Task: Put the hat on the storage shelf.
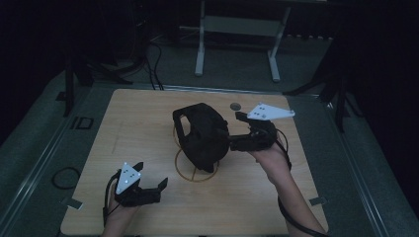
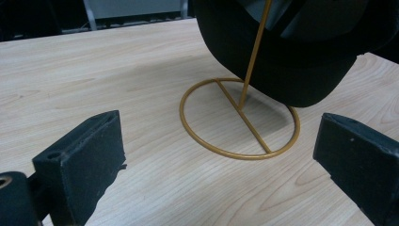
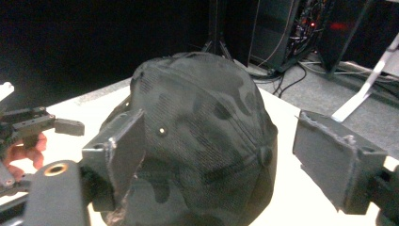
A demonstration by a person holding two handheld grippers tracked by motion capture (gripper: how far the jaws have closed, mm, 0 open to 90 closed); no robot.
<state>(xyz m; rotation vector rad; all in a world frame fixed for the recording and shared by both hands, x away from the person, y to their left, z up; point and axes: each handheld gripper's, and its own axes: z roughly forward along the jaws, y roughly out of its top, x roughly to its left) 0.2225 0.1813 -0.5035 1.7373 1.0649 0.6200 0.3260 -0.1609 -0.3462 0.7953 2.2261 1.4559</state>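
Nearest the high camera, the left gripper [image 1: 154, 186] sits low over the near left part of the pale wooden counter [image 1: 138, 128], held by a hand [image 1: 118, 217] coming in from the bottom edge. Its jaws stand wide apart with nothing between them, released. In the left gripper view those jaws frame bare wood, and ahead of them rests the thin gold wire stand [image 2: 240, 117], a ring base crossed by a bar with an upright rod rising from it.

A dark camouflage mesh baseball cap [image 1: 202, 136] hangs on top of that rod, near the middle of the counter, its crown overhanging the ring base [image 1: 196, 170]. The cap lies well apart from the left gripper, up and to the right of it.

On the right, the right gripper [image 1: 231, 129] reaches in from the cap's right side, carried by the person's right hand [image 1: 271, 160]. In the right gripper view the cap [image 3: 202, 136] sits between the two spread jaws; the left jaw lies against or just beside the mesh, the right jaw stands clear of it. This gripper is unclenched and grasps nothing.

A small dark round disc [image 1: 235, 106] lies on the far part of the counter.
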